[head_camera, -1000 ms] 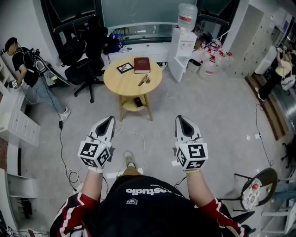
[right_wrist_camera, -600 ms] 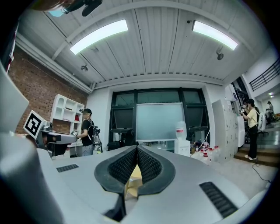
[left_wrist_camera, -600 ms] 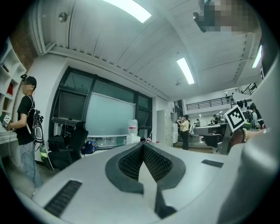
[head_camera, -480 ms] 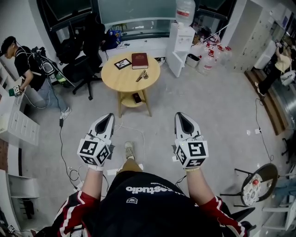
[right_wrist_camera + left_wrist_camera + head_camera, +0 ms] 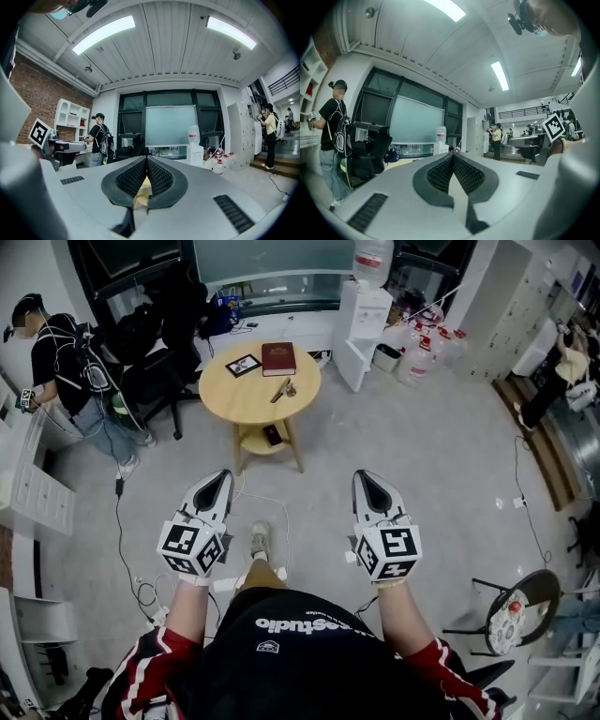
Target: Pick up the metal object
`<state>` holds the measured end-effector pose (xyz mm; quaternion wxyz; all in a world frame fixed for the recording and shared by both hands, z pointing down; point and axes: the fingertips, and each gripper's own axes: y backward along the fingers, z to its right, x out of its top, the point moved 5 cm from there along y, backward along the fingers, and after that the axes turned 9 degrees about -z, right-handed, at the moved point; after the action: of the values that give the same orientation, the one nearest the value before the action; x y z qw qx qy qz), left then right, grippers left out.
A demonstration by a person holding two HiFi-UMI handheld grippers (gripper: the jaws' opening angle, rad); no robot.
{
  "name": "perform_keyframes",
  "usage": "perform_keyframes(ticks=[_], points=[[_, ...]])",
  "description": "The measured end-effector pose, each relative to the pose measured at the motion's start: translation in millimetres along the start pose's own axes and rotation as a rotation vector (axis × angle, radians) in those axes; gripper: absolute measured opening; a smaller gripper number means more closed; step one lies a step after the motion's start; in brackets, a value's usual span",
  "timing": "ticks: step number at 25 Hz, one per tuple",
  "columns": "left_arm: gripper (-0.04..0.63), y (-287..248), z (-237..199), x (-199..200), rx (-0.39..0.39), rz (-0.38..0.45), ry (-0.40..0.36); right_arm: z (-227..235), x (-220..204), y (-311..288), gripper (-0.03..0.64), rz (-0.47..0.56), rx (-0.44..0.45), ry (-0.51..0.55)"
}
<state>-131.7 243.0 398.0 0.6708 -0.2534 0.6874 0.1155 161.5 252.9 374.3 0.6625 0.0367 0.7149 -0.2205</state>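
Note:
A small metal object (image 5: 284,389) lies on the round wooden table (image 5: 244,401) ahead of me in the head view, beside a dark red book (image 5: 278,358) and a framed picture (image 5: 243,364). My left gripper (image 5: 219,480) and right gripper (image 5: 367,477) are held side by side over the floor, well short of the table. Both have their jaws pressed together at the tips with nothing between them. In the right gripper view the table top shows only as a yellow sliver behind the jaws.
A person (image 5: 66,362) stands at the left near black office chairs (image 5: 150,348). A water dispenser (image 5: 366,310) and several bottles (image 5: 422,348) stand behind the table. Cables (image 5: 122,521) trail on the floor. A dark item (image 5: 273,435) sits on the table's lower shelf.
The table has slid slightly up and left in the head view while the person at the left has stepped toward it. Both grippers keep the same pose.

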Motion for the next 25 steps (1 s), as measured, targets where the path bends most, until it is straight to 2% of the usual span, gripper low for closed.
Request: perform_keyframes(ticks=[15,25], points=[[0.015,-53,-14,10,-0.045,-0.006,-0.009,24,9,-30,0.029,-0.014,-0.023,-0.004],[0.015,-110,-44,25,-0.043,-0.003,0.002,52,30,-82,0.029,-0.022,-0.041,-0.001]])
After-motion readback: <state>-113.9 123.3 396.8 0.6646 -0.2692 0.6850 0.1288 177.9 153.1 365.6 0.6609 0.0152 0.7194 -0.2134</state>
